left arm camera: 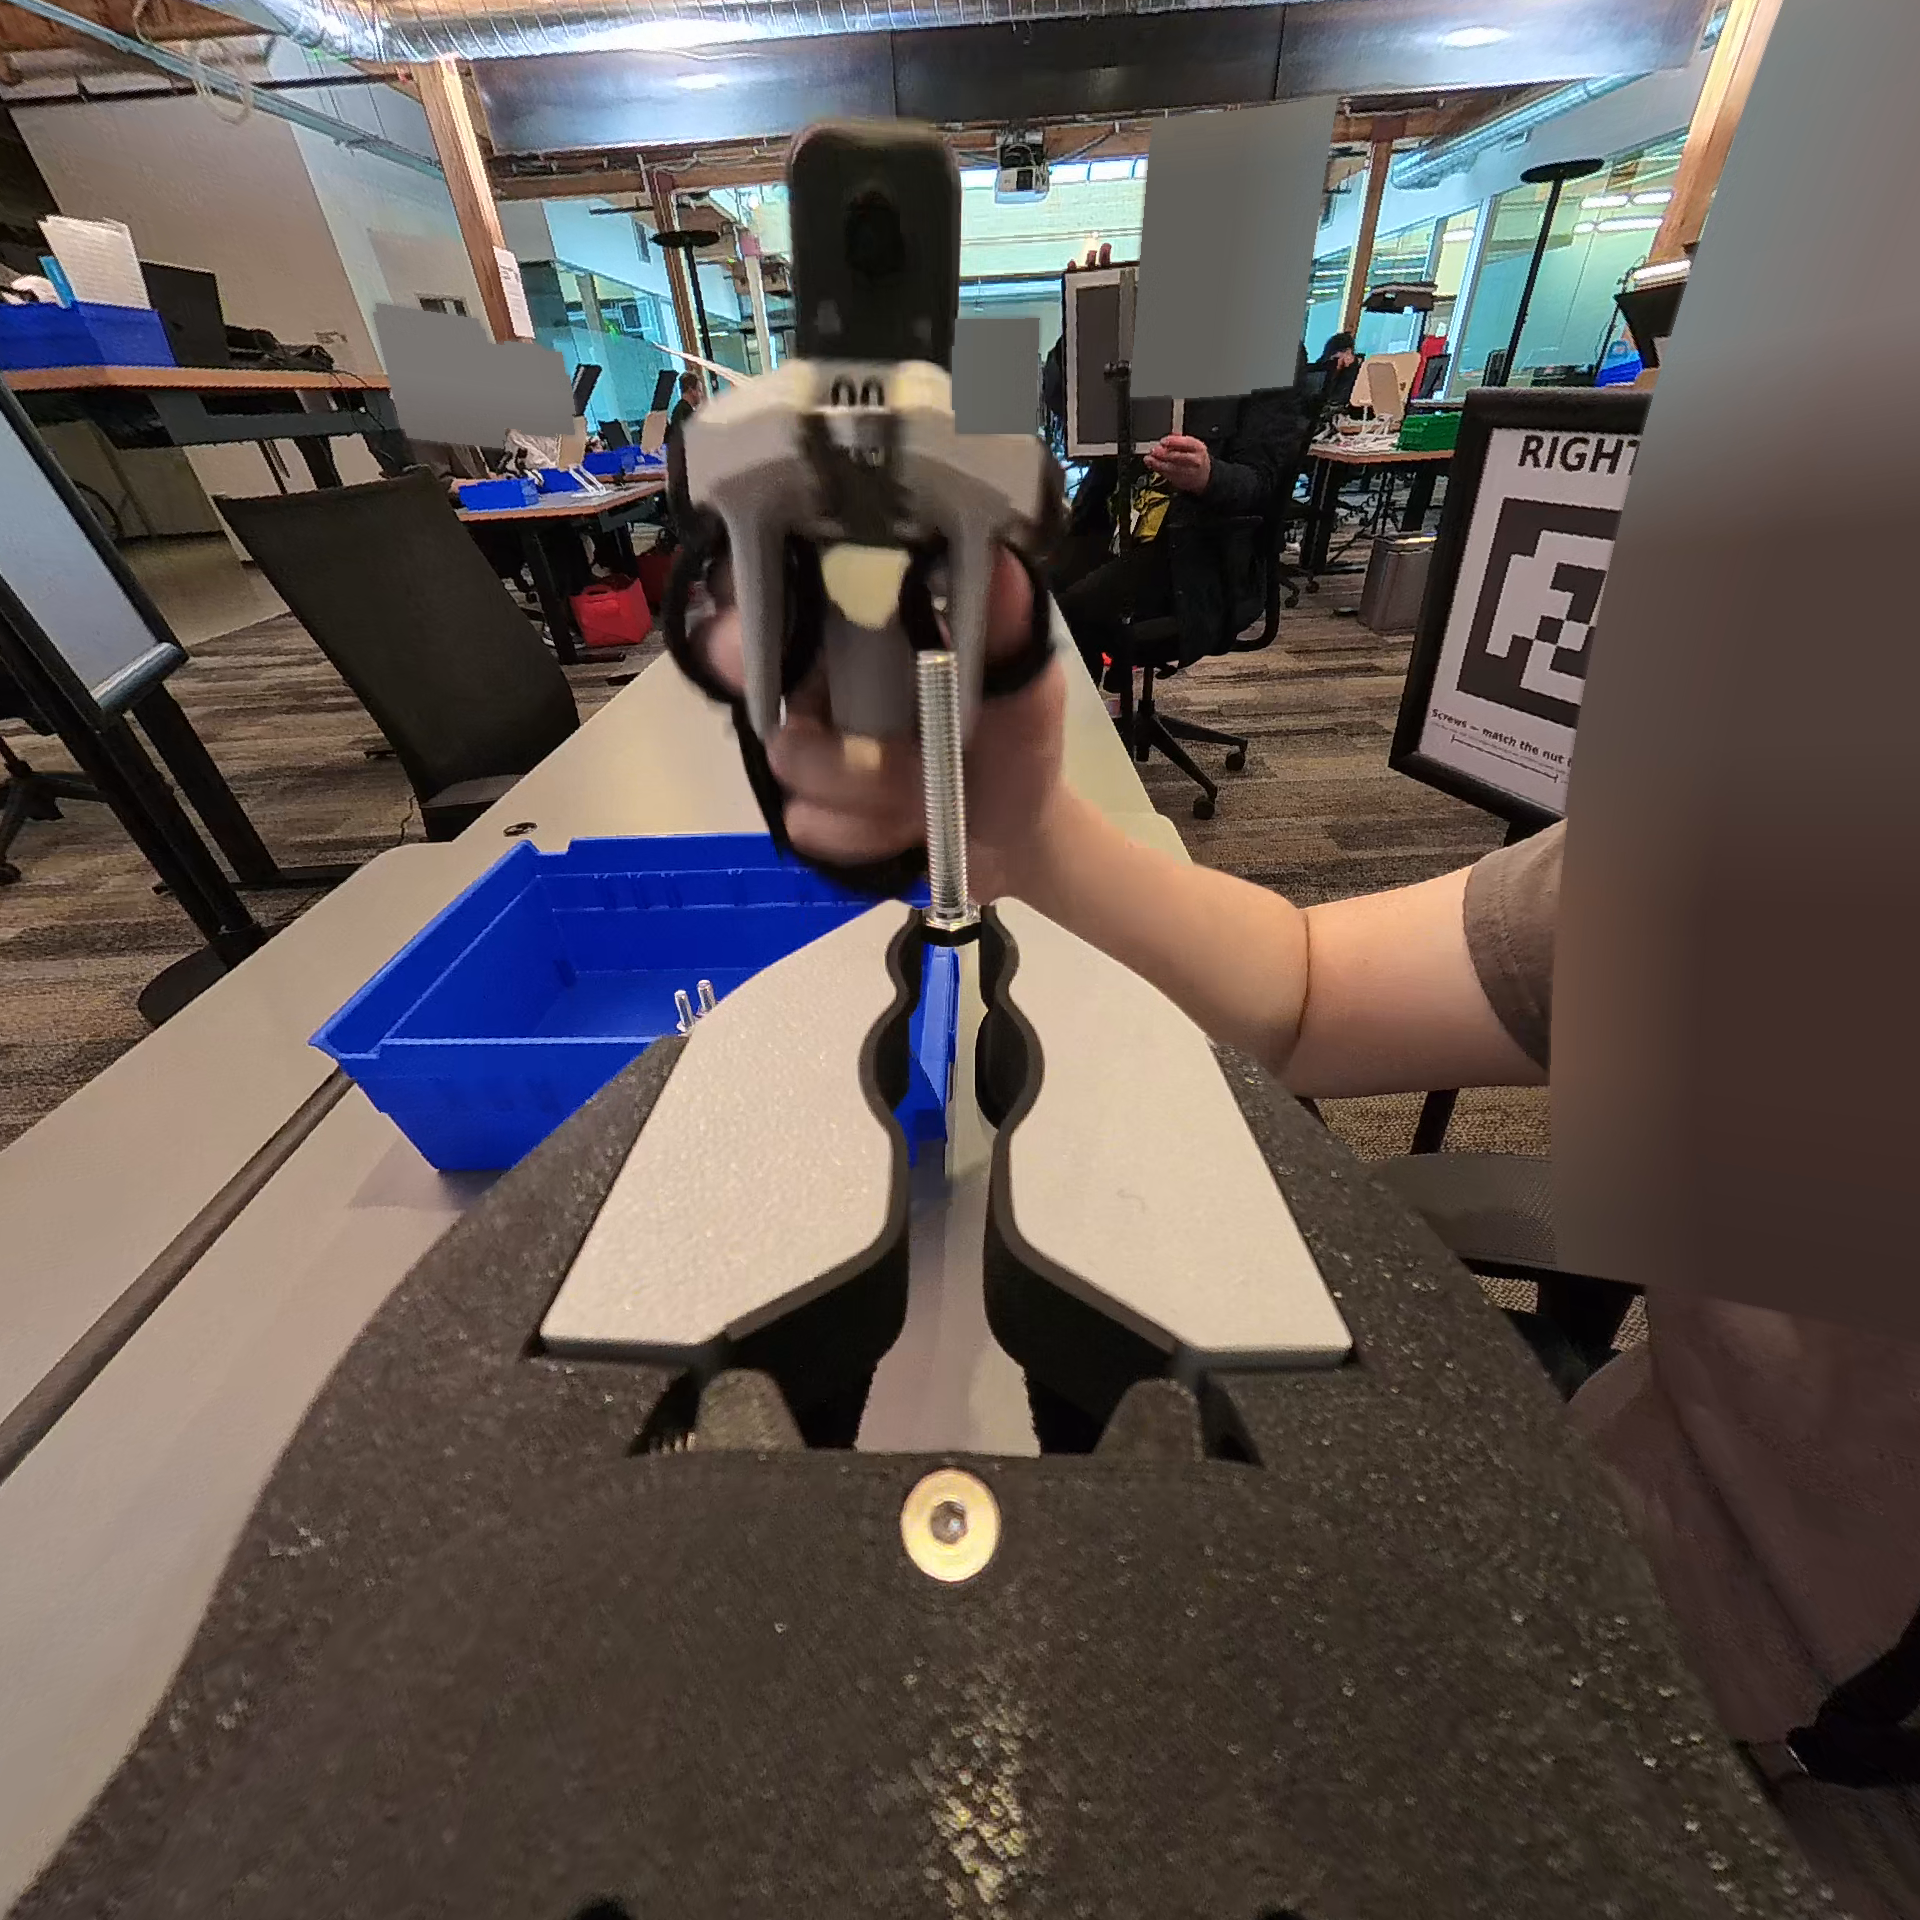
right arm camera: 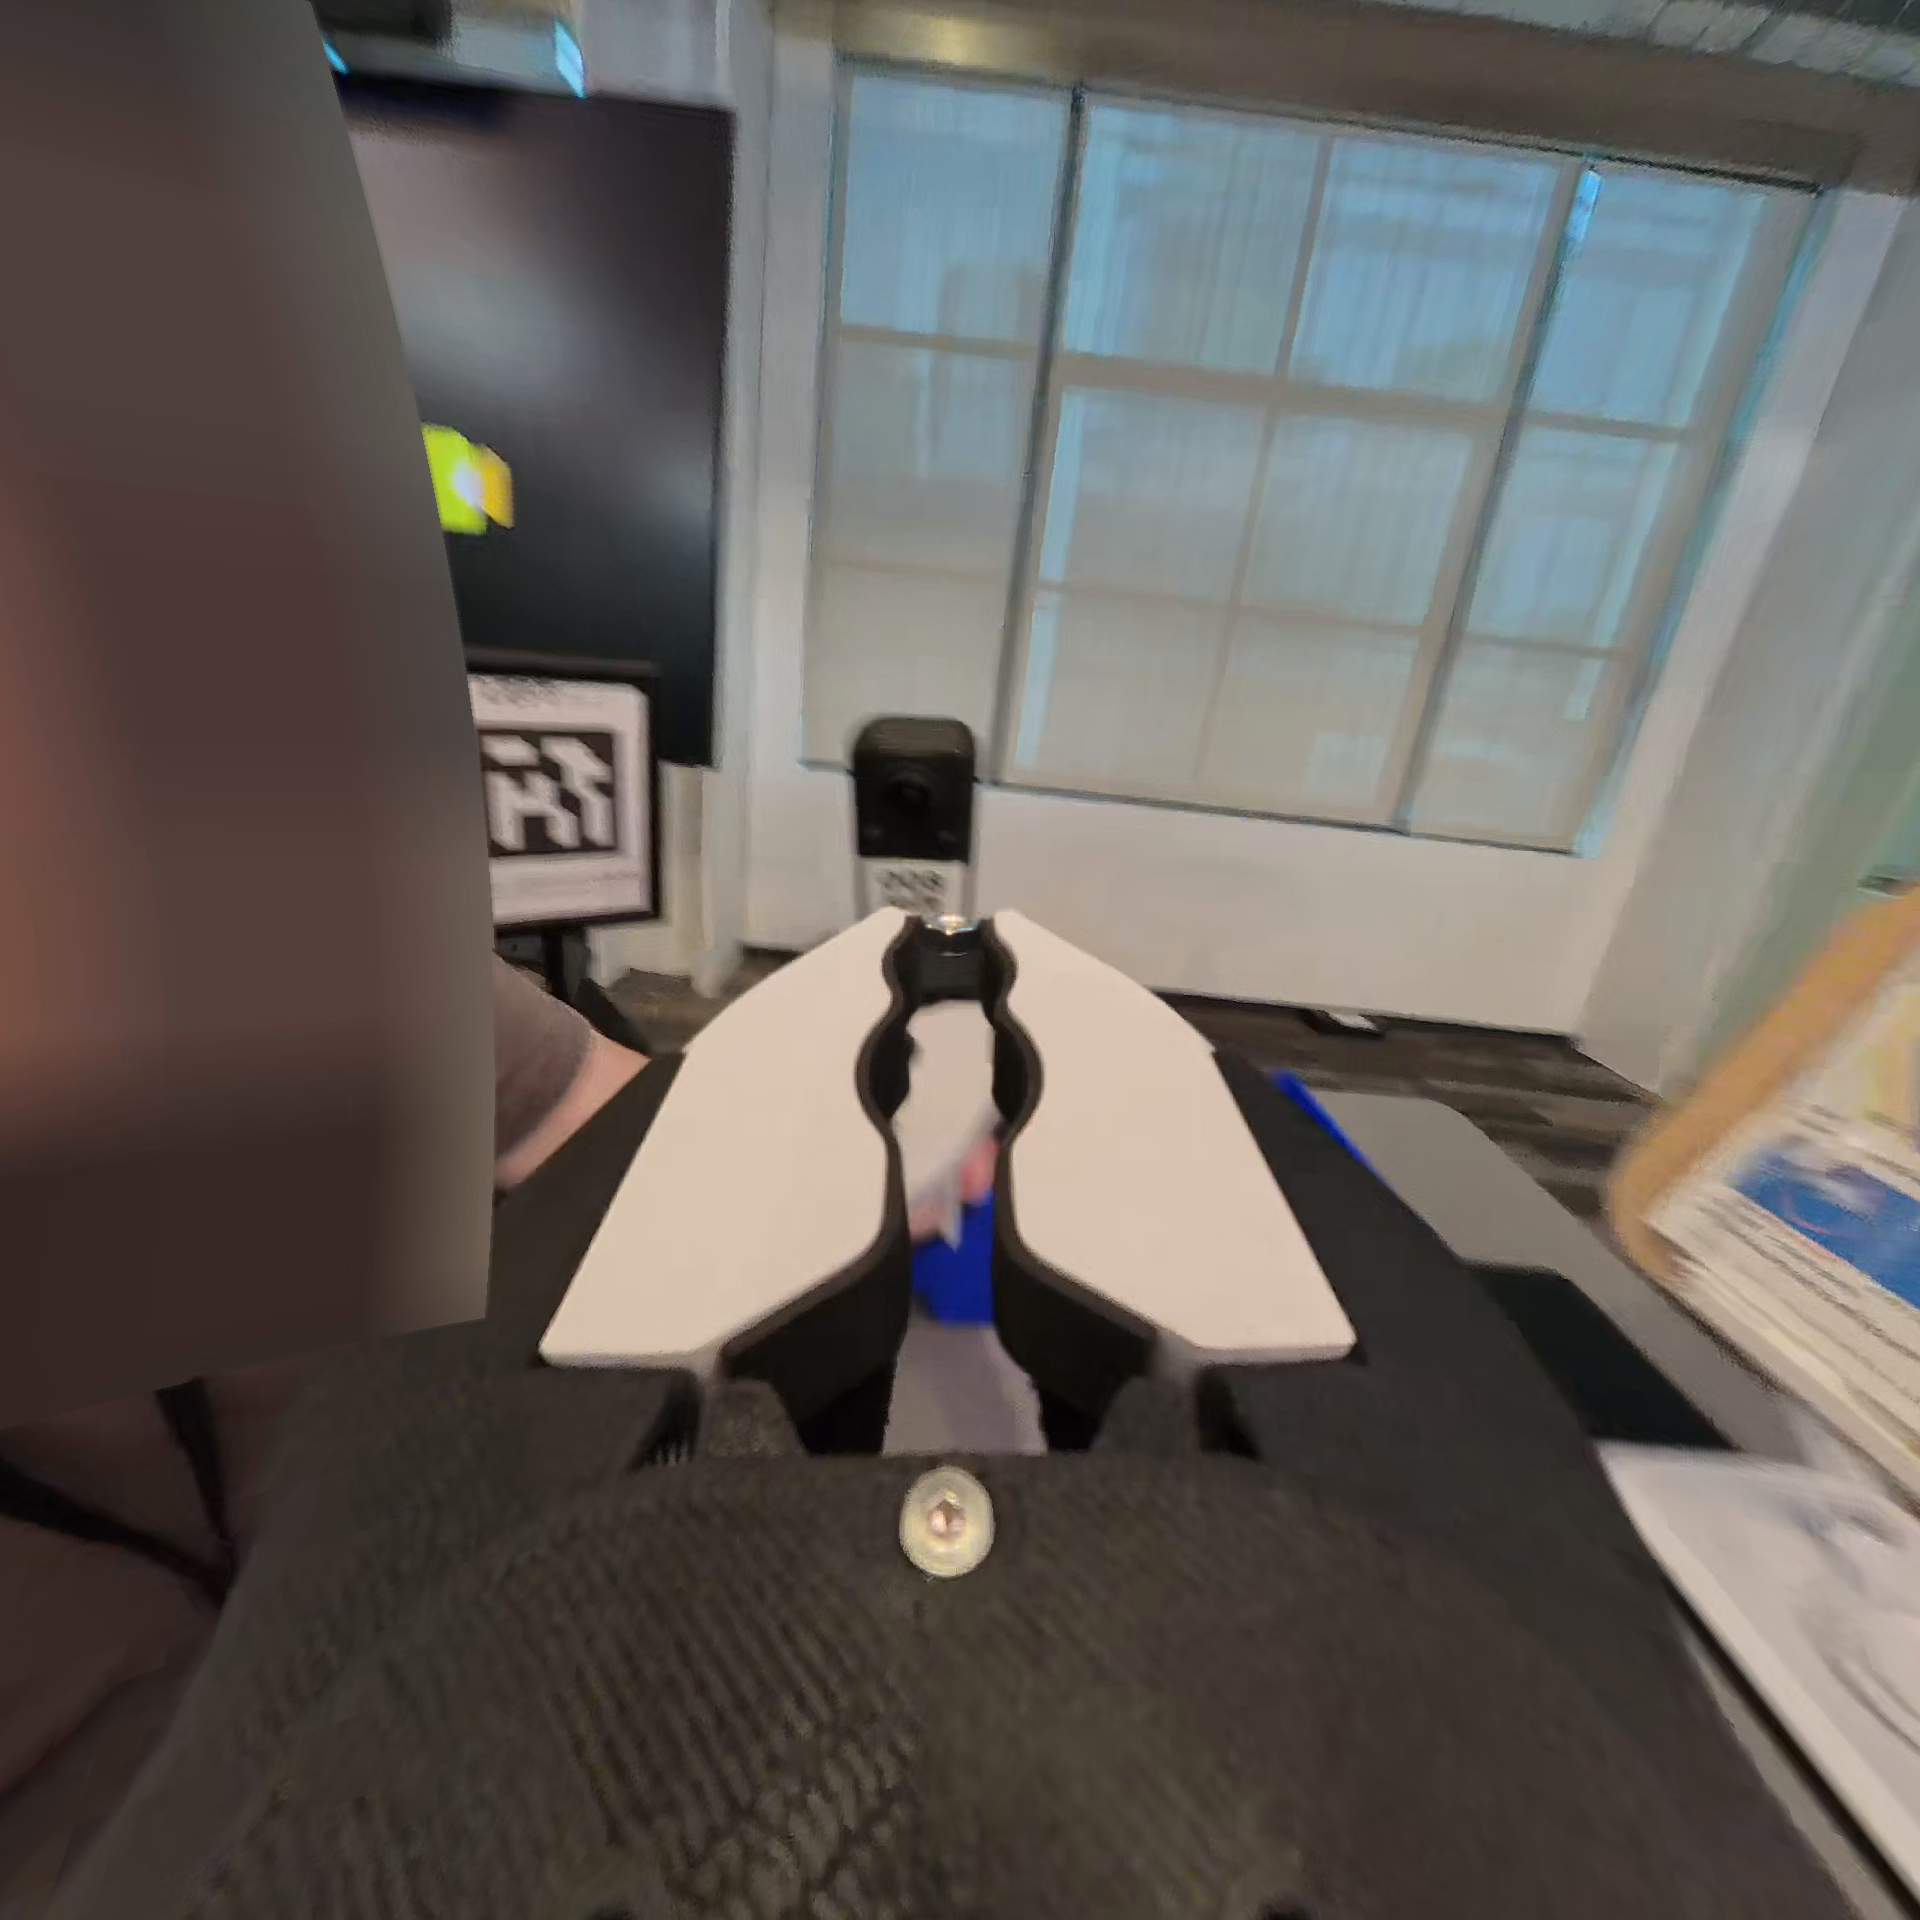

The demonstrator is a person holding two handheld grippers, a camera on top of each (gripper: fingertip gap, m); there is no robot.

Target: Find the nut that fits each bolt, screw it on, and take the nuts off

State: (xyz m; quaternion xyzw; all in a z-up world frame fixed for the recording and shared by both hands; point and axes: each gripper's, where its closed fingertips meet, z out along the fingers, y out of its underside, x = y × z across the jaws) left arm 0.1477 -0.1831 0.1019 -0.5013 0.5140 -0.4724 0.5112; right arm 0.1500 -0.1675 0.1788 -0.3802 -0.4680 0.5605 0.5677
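Note:
A long silver threaded bolt (left arm camera: 943, 790) stands nearly upright between the two grippers. My left gripper (left arm camera: 951, 925) is shut on its wider lower end. My right gripper (left arm camera: 899, 665), blurred and held by a hand, faces the left camera and meets the bolt's upper end. In the right wrist view the right gripper (right arm camera: 945, 928) is shut on a small shiny piece that looks like a nut (right arm camera: 945, 922). The rest of the bolt is hidden behind the fingertips there. The left gripper's camera (right arm camera: 914, 795) shows just beyond.
A blue bin (left arm camera: 499, 1039) with a few small silver parts (left arm camera: 694, 1003) sits on the grey table (left arm camera: 208, 1195) below left of the grippers. A framed marker sign (left arm camera: 1538, 613) stands right. Stacked printed papers (right arm camera: 1787, 1226) lie right. Office chairs, desks and seated people are behind. There is about 8 cm between the tips of the two grippers.

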